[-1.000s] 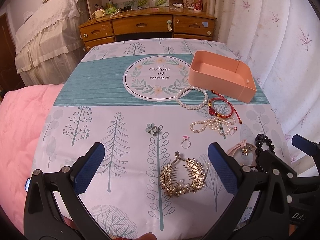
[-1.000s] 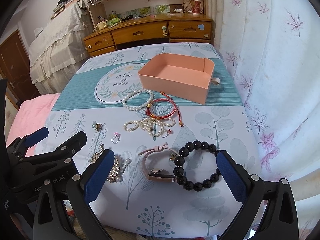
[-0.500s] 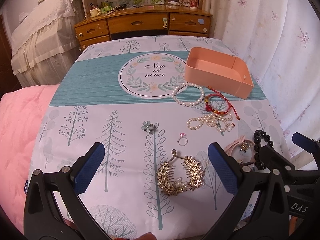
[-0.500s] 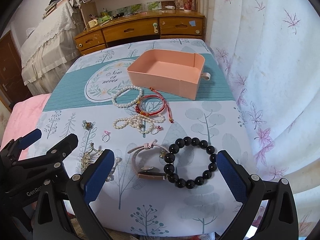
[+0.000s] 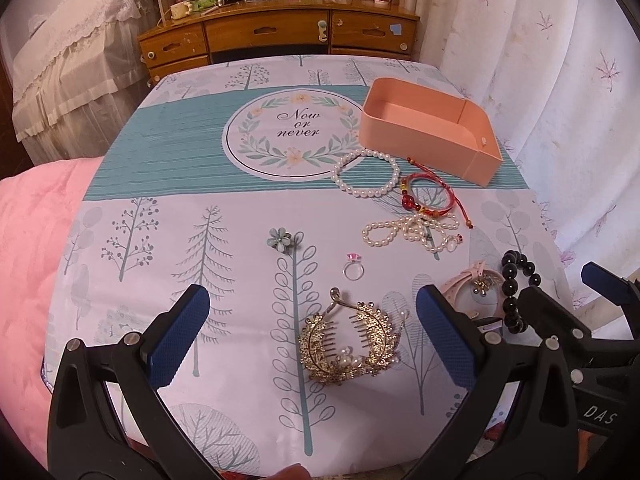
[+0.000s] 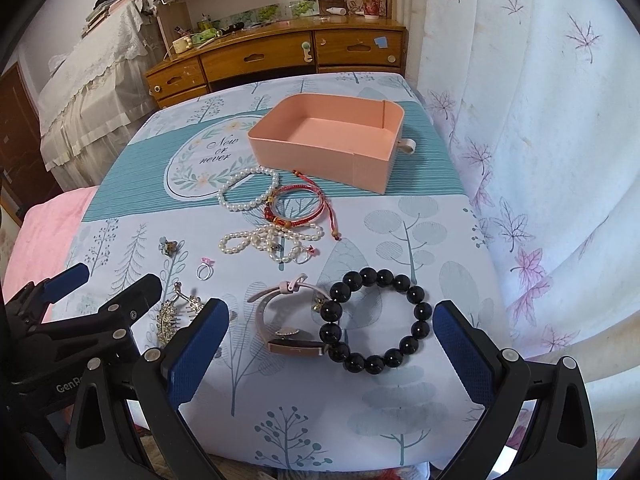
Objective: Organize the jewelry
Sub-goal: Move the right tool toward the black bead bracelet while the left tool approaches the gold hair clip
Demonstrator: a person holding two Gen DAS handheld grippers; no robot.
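Right wrist view: I see the pink box [image 6: 320, 136] empty in the upper middle of the frame.
Done: nothing stowed yet, I judge.
Left to do: pearl bracelet [image 6: 248, 194], red cord [image 6: 296, 210], ring [image 6: 205, 270], black beads [image 6: 376, 320], watch [image 6: 280, 320], gold comb [image 5: 348, 344].
Fingers: left gripper [image 5: 312, 336] and right gripper [image 6: 328, 348] both spread, holding nothing.
Surface: worktop under tree-print cloth [image 6: 400, 400].
Room: wooden dresser [image 6: 280, 54] behind, curtain [image 6: 540, 120] at right.

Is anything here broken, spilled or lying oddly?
Nothing looks broken or spilled. The pink box stands empty while all the jewelry lies loose on the tablecloth. The long pearl string is bunched in a tangle with small rings, and the pink watch lies against the black bead bracelet.
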